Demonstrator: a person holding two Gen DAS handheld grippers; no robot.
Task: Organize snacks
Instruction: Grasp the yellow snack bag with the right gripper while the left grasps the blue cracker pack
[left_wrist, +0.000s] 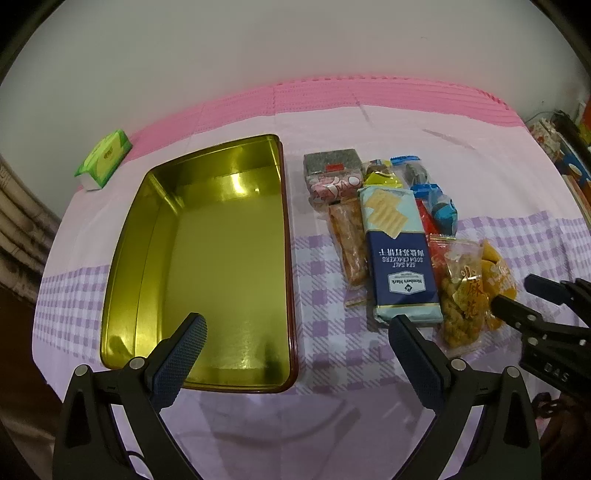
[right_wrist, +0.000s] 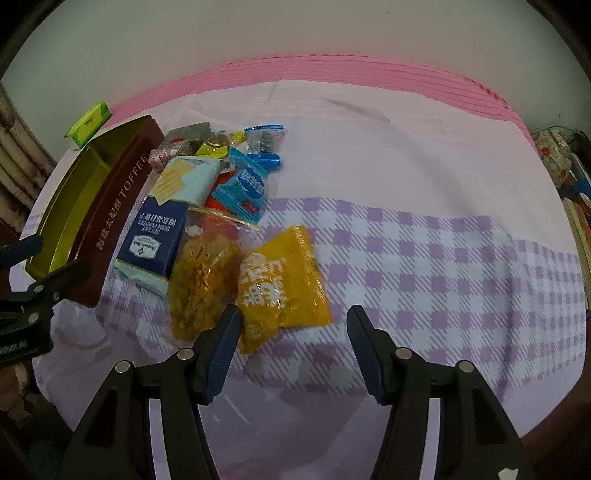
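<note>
An open, empty gold-lined tin (left_wrist: 221, 258) with a dark red outside stands on the table; it also shows at the left of the right wrist view (right_wrist: 110, 206). To its right lies a cluster of snack packs, with a blue soda cracker pack (left_wrist: 400, 254) (right_wrist: 162, 221), a clear bag of fried twists (left_wrist: 463, 291) (right_wrist: 201, 280) and a yellow packet (right_wrist: 284, 284) nearest. My left gripper (left_wrist: 297, 334) is open and empty over the tin's near right corner. My right gripper (right_wrist: 293, 321) is open and empty, its fingers straddling the yellow packet's near end.
A green tissue pack (left_wrist: 105, 157) lies at the far left by the wall. A pink and purple-checked cloth (right_wrist: 424, 251) covers the table. More small packs (left_wrist: 332, 175) sit at the far end of the cluster. Clutter stands at the far right edge (left_wrist: 565, 147).
</note>
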